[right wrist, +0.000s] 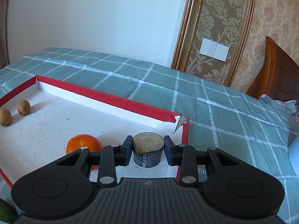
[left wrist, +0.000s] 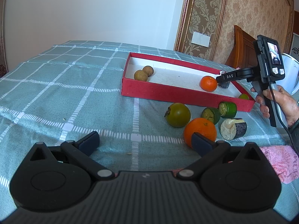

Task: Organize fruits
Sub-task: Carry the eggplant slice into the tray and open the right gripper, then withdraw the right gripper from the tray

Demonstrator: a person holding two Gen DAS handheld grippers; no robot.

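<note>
Right gripper [right wrist: 148,150] clamped on a short dark-skinned cut piece [right wrist: 147,152], axis upright, pale cut face up, held inside the red box [right wrist: 119,100] near its torn corner. Box also holds one orange [right wrist: 78,143] and two brown fruits [right wrist: 24,107]. Left gripper [left wrist: 145,141]: fingers wide apart, empty, over the cloth [left wrist: 56,93].

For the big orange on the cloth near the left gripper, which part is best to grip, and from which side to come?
Grip the big orange across its round middle, one of the fingers on each side. Probably come from the near side, where the open left gripper already stands. The green persimmon and the cut dark piece crowd its far side.
</note>
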